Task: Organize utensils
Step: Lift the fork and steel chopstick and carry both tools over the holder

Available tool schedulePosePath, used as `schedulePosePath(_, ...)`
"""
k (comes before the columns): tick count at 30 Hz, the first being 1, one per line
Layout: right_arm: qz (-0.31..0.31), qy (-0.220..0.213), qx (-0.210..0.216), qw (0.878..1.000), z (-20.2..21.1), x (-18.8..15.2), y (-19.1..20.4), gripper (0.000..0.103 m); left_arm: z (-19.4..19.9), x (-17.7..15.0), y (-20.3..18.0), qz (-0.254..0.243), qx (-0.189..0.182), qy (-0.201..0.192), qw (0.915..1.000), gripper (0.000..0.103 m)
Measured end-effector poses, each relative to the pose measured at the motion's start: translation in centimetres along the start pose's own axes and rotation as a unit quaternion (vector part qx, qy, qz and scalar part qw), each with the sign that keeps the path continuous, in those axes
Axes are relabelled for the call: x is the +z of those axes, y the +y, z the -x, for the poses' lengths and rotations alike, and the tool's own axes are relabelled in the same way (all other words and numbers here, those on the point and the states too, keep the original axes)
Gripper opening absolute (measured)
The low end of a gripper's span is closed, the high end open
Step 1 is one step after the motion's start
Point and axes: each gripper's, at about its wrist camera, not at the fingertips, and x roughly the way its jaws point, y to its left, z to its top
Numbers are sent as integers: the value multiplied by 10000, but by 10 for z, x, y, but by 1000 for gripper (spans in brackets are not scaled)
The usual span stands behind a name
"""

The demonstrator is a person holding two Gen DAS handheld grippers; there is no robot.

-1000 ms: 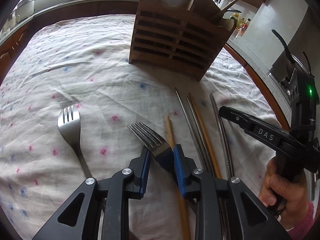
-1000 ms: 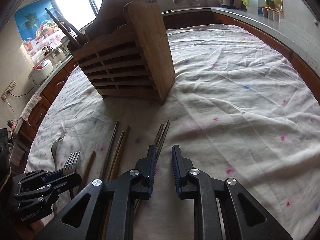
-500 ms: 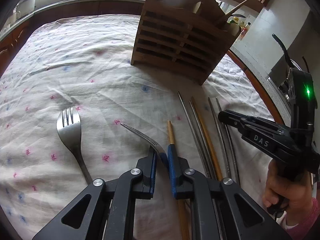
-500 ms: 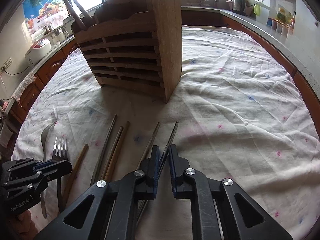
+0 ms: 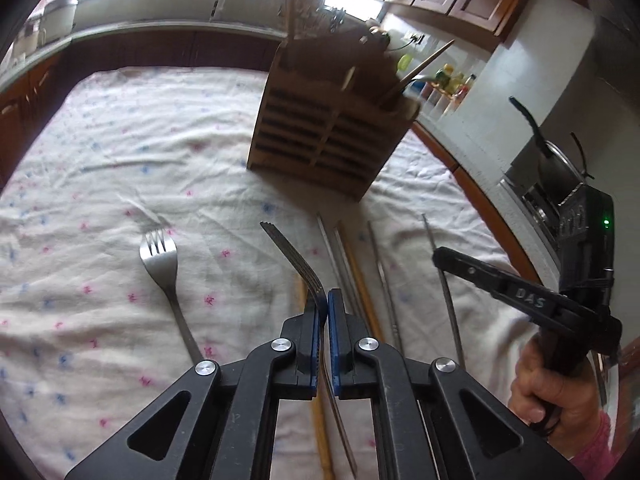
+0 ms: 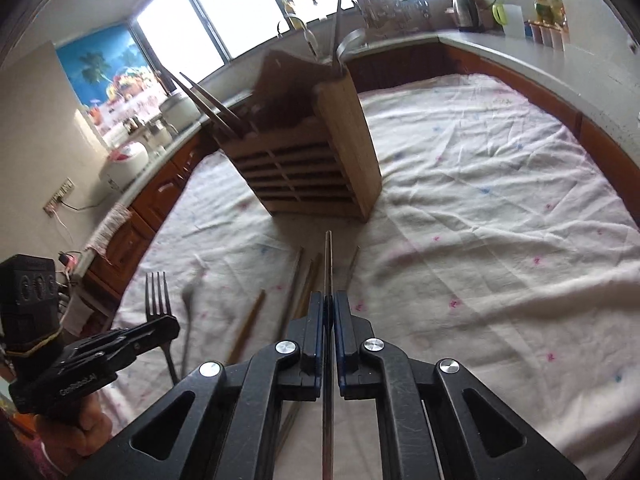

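My left gripper (image 5: 323, 300) is shut on a steel fork (image 5: 292, 256) at its neck. Its jaws are closing the last bit, and the fork is lifted on edge with tines forward. My right gripper (image 6: 329, 300) is likewise closing tight on a metal chopstick (image 6: 328, 264), which is raised and points at the wooden utensil holder (image 6: 316, 168). In the left wrist view the right gripper (image 5: 440, 256) carries that chopstick (image 5: 446, 292). A second fork (image 5: 160, 256) lies flat on the cloth. Metal chopsticks (image 5: 332, 256) and wooden chopsticks (image 5: 358, 276) lie between the grippers.
The holder (image 5: 328, 136) stands on the flowered white cloth (image 5: 120, 140), with several utensils sticking out of its top. A person's hand (image 5: 556, 384) holds the right gripper. Counters with a rice cooker (image 6: 124, 164), a kettle (image 6: 464, 12) and bottles ring the table.
Both grippers shut and rose. The left one took the fork, turned it on edge and lifted it. The right one took a metal chopstick off the cloth.
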Motion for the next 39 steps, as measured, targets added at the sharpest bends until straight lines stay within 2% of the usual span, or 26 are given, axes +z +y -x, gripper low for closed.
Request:
schedulePosePath(9, 222, -694, 99, 9973, 57, 7, 23, 5, 63, -14, -20, -228, -28, -501, 9985, 1)
schedulePosePath(19, 295, -1216, 74, 9921, 92, 12, 33, 5, 118, -29, -28, -287, 47, -976, 9948, 1)
schedulePosePath(25, 263, -1339, 105, 9906, 100, 11, 35, 5, 137, -36, -32, -357, 193, -1222, 9917, 1)
schedulePosePath(39, 265, -1612, 126, 9865, 112, 17, 39, 5, 150, -37, -40, -550, 639, -1544, 9844, 1)
